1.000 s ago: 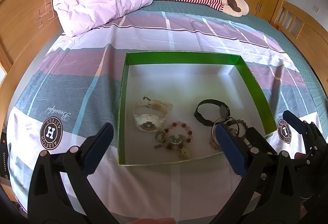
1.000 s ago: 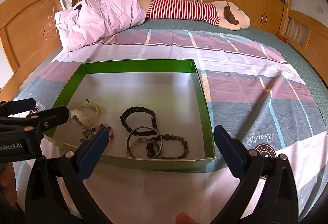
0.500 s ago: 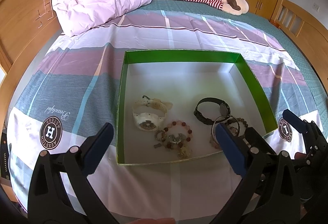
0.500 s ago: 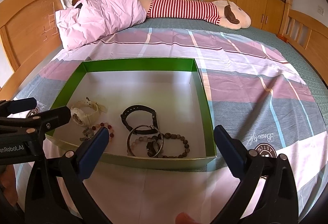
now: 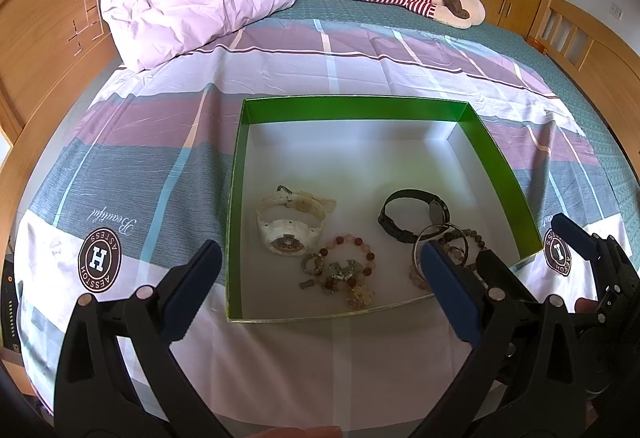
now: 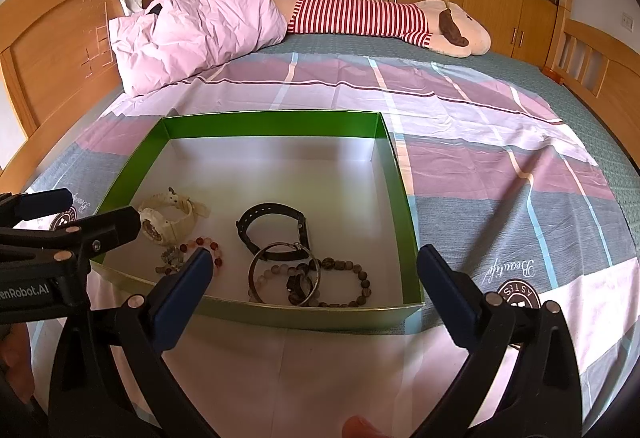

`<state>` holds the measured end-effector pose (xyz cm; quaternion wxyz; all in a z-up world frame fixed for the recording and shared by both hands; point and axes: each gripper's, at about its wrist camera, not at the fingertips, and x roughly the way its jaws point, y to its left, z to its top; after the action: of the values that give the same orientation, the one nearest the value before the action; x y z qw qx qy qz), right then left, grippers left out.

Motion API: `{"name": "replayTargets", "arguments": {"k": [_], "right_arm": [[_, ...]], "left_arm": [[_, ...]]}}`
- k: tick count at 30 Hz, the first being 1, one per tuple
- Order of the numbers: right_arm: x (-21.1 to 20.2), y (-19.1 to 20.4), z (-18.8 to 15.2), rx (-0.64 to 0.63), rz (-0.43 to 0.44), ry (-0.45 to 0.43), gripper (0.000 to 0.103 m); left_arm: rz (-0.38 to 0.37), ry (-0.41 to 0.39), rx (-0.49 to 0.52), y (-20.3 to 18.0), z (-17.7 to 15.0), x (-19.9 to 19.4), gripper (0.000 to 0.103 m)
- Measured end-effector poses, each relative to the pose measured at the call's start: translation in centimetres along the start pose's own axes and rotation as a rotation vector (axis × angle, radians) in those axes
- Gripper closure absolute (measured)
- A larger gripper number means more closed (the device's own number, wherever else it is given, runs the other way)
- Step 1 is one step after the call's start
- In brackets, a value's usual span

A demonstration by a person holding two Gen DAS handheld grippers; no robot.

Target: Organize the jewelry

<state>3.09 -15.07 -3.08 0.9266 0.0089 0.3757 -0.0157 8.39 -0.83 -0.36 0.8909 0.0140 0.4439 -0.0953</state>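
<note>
Both grippers, left (image 5: 320,278) and right (image 6: 312,278), spread wide, empty, before shallow square green cardboard box (image 5: 352,105) holding glossy white watch (image 5: 288,226), matte black watch (image 5: 412,213), round-beaded bracelets (image 5: 352,258).

Box (image 5: 500,157) green walls, white floor. White watch (image 5: 289,224); black watch (image 5: 414,213). Bracelet (image 5: 352,252) of pink and dark red beads; bracelet (image 6: 352,280) of brown-grey beads; silver bangle (image 6: 284,274). Sheet (image 5: 360,65) in purple, grey-blue and white blocks with pale stripes, dark round logos. Pillow (image 5: 192,1) pale pink. Plush (image 6: 360,15) cream with red-white stripes. Gripper pads (image 6: 182,294) blue, frames black. Headboard (image 6: 52,49) orange wood.
</note>
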Motion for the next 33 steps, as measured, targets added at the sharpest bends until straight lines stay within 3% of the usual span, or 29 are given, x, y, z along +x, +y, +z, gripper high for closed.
{"name": "replayTargets", "arguments": {"k": [33], "right_arm": [[0.27,0.25,-0.39,-0.013,0.005,0.005,0.001]], "left_arm": [[0.013,-0.004,0.017,-0.25,-0.07,0.08,0.002]]}}
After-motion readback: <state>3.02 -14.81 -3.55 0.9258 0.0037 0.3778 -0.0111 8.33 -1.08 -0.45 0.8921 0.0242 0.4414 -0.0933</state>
